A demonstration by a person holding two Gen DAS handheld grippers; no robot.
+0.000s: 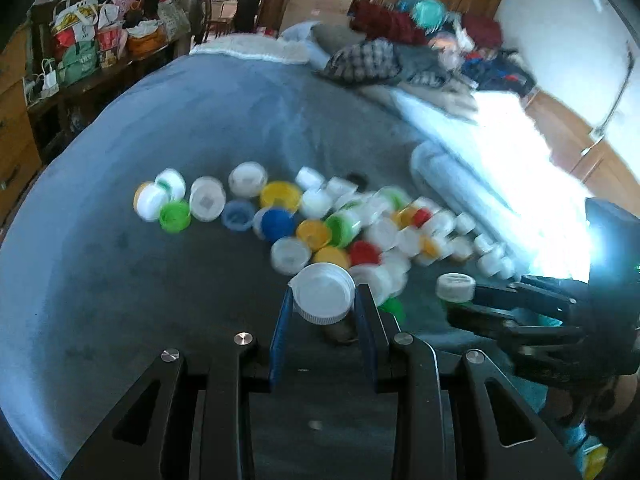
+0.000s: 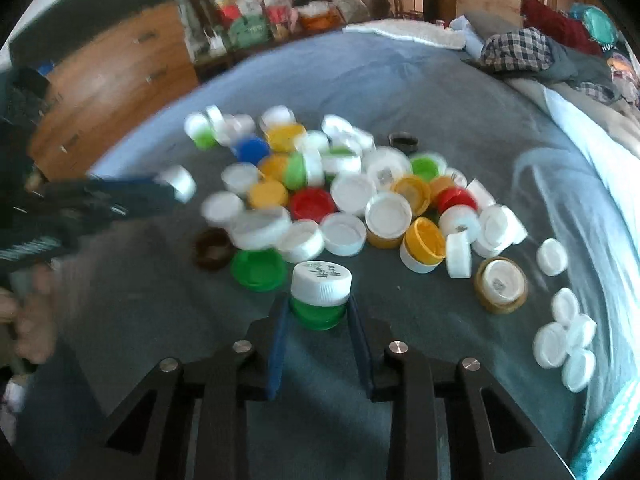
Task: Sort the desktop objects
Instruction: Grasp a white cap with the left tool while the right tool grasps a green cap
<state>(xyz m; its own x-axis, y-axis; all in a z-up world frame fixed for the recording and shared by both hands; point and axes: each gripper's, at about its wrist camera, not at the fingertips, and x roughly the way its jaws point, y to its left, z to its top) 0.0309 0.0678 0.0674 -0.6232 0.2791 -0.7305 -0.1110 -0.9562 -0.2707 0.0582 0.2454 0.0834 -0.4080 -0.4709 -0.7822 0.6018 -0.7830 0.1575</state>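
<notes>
The left gripper [image 1: 324,312] is clamped on a white ribbed cap [image 1: 324,298], its blue pads pressed against both sides; the cap is tilted so its smooth inner face shows, and it is held above the bed. The right gripper [image 2: 320,320] is closed on a small green jar with a white screw cap [image 2: 321,294]; the cap is ribbed round its edge and carries dark printing on top, and the translucent green body sits between the blue pads, low over the bed. In the left wrist view the same jar [image 1: 456,286] shows at the tips of the right gripper's black fingers [image 1: 500,304].

Just beyond both lies a pile of caps [image 2: 352,192] on the grey-blue bedcover [image 2: 400,88]: mostly white, with yellow, green, red and one blue cap [image 2: 251,148]. A few white caps [image 2: 564,340] lie apart at the right. Folded clothes [image 2: 516,54] are heaped at the far edge of the bed.
</notes>
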